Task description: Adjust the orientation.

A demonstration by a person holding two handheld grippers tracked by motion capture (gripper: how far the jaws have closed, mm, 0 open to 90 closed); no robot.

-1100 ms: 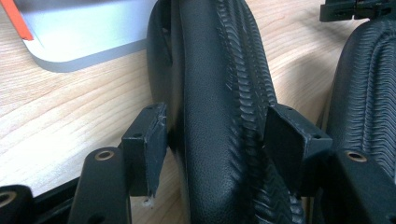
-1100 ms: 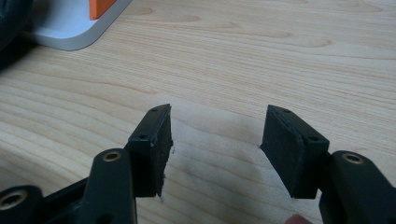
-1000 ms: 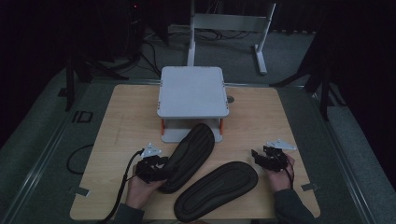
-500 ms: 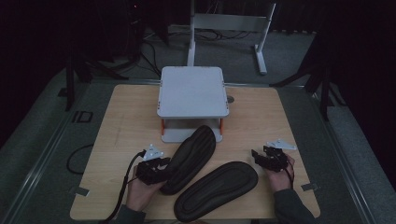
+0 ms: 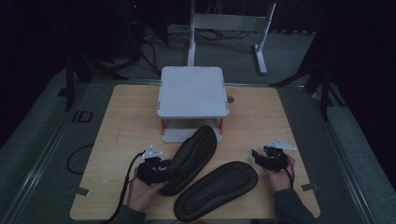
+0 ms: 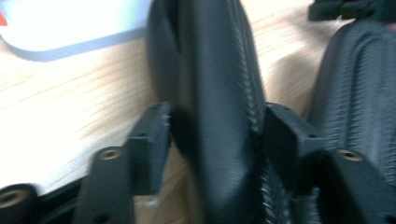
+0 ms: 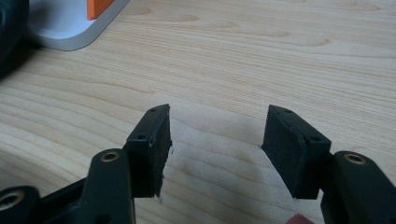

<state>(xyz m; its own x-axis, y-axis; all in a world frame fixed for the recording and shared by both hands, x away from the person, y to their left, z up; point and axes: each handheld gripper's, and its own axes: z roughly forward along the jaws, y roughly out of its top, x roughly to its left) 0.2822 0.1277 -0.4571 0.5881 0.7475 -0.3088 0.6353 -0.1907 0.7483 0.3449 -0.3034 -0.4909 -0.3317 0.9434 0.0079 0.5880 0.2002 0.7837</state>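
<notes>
Between the left jaws: the left gripper (image 6: 215, 126) straddles the rim of the upper slipper (image 6: 219, 93). Its jaws are spread as wide as the other tool's, so they aren't clamped yet. One pad looks to be touching the ribbed side, while the other stands just off it.
Left gripper on the table: it sits at the near left (image 5: 163, 169), against the heel end of that slipper (image 5: 194, 156).
Right gripper: it is spread wide with nothing in it (image 7: 215, 126), and only bare wood lies between the pads. It hovers near the right edge (image 5: 261, 158), just beside the second slipper (image 5: 217, 189) and not touching it.
Slippers: both are black and lie sole up at a slant. The upper one's toe reaches the foot of the white stand (image 5: 192, 91).
Change over the last second: hardly any, as hands, tools and slippers keep their places on the table (image 5: 130, 121).
Meaning: the left tool looks to be lining up its bite, and closing on the rim probably comes next.
</notes>
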